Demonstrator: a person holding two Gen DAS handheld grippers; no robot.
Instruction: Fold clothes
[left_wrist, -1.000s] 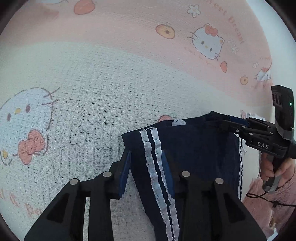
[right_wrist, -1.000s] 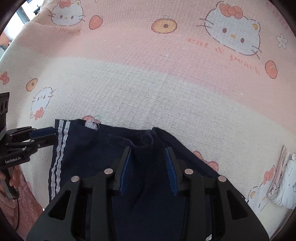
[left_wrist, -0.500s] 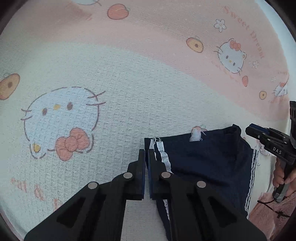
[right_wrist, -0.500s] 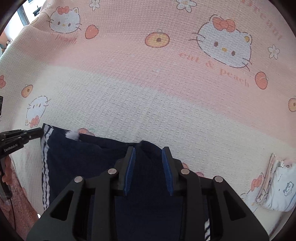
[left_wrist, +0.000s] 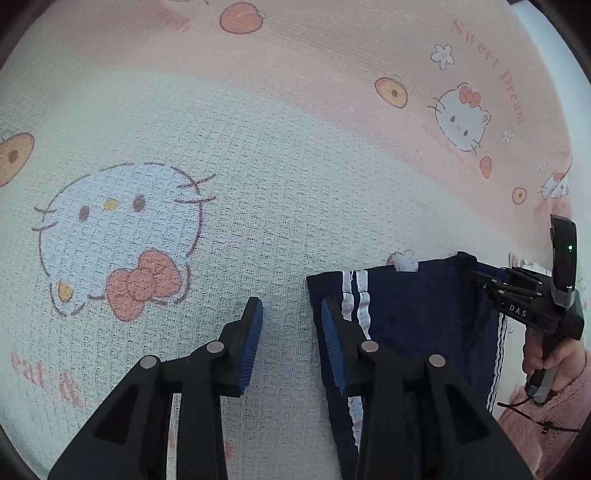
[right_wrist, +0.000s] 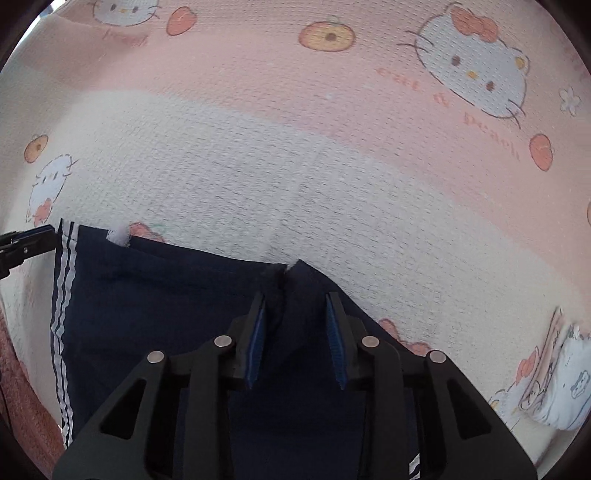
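Note:
A navy garment with white side stripes (left_wrist: 417, 314) lies flat on the Hello Kitty blanket (left_wrist: 258, 166). My left gripper (left_wrist: 291, 317) is open and empty, its right finger at the garment's near left corner, the left finger over bare blanket. In the right wrist view the same garment (right_wrist: 166, 295) fills the lower left. My right gripper (right_wrist: 295, 314) is open over the garment's top edge, where the dark cloth bunches into a small peak between the fingers. The right gripper also shows in the left wrist view (left_wrist: 476, 273), at the garment's far corner.
A folded white printed cloth (right_wrist: 565, 384) lies at the right edge of the blanket. A hand in a pink fuzzy sleeve (left_wrist: 554, 369) holds the right gripper's handle. The blanket extends far beyond the garment on the left and top.
My left gripper was open, shut at the striped corner half a second ago, and stands open again now. The right gripper stays open and has moved slightly over the garment's top edge.

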